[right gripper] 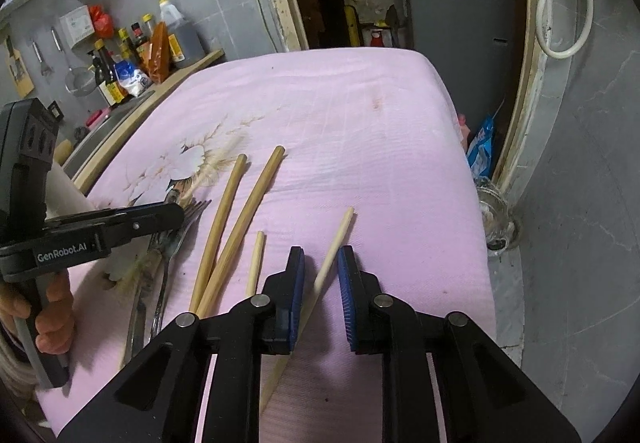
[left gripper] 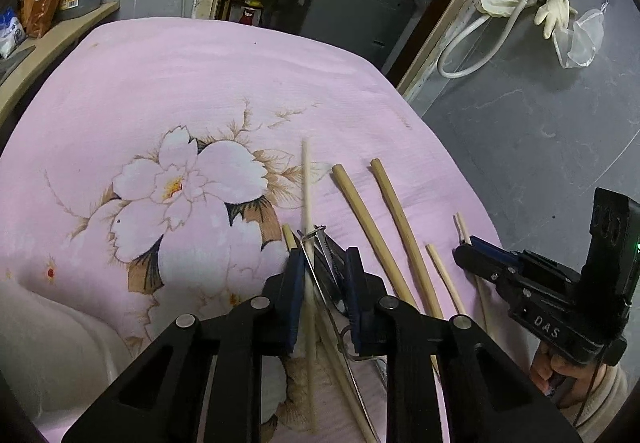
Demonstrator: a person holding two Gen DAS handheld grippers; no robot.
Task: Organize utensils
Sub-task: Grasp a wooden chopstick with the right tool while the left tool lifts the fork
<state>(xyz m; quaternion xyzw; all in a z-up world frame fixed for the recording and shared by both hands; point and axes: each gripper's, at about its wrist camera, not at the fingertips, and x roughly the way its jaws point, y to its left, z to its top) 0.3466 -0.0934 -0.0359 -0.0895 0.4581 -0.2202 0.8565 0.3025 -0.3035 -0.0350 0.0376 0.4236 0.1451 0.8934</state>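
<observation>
Right gripper (right gripper: 320, 267), jaws wide, straddles a thin pale chopstick (right gripper: 334, 245) lying on the pink cloth-covered surface (right gripper: 360, 123); nothing is held. Light, stiff and smooth (likely to roll), it is best pinched mid-shaft. Left of it lie a short stick (right gripper: 256, 259), then two thick bamboo chopsticks (right gripper: 240, 211). Farther left, the left gripper (left gripper: 320, 263), also open, brackets metal cutlery (left gripper: 326, 263) and another pale stick.

Black fingers (right gripper: 295, 275), blue pads (right gripper: 347, 283)
</observation>
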